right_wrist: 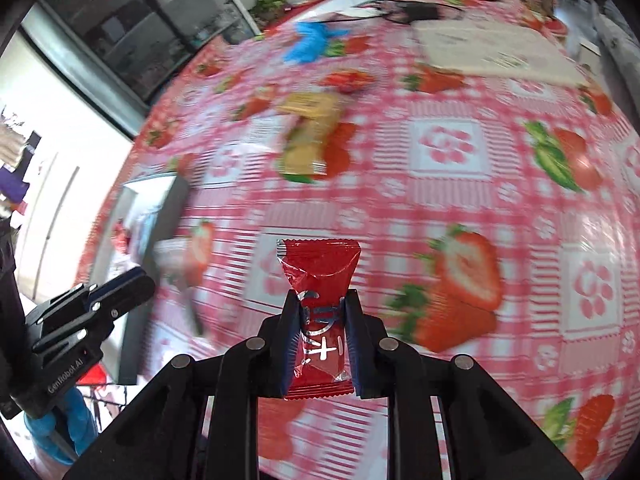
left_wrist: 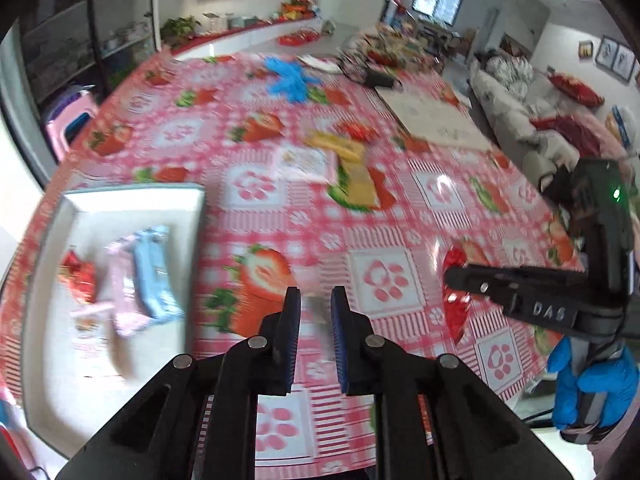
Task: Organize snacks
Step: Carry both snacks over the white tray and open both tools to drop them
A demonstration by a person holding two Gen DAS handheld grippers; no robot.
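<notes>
From the left wrist camera, the left gripper (left_wrist: 316, 300) hangs above a strawberry-print tablecloth (left_wrist: 400, 208), its blue-padded jaws drawn narrow; a small pale packet (left_wrist: 318, 310) shows blurred between them and seems pinched there. Left of the gripper, a white tray (left_wrist: 132, 200) rests on the cloth and holds a light blue packet (left_wrist: 154, 276), a pink packet (left_wrist: 122, 292) and a red sweet (left_wrist: 78, 278). Beyond the tray, near the middle of the cloth, lie a pink-and-white packet (left_wrist: 306, 164) and yellow packets (left_wrist: 352, 168); blue gloves (left_wrist: 290, 76) lie farther back. Right of the tray, the right gripper (left_wrist: 454, 278), held by a blue-gloved hand (left_wrist: 592, 384), carries a red candy (left_wrist: 458, 304).

From the right wrist camera, the right gripper (right_wrist: 320, 308) is clamped on the red candy (right_wrist: 320, 304), which stands upright between the pads, clear of the cloth (right_wrist: 460, 184). The tray (right_wrist: 152, 204) sits to the left, the left gripper (right_wrist: 132, 284) in front of it. The yellow packets (right_wrist: 312, 136) lie beyond the candy.
</notes>
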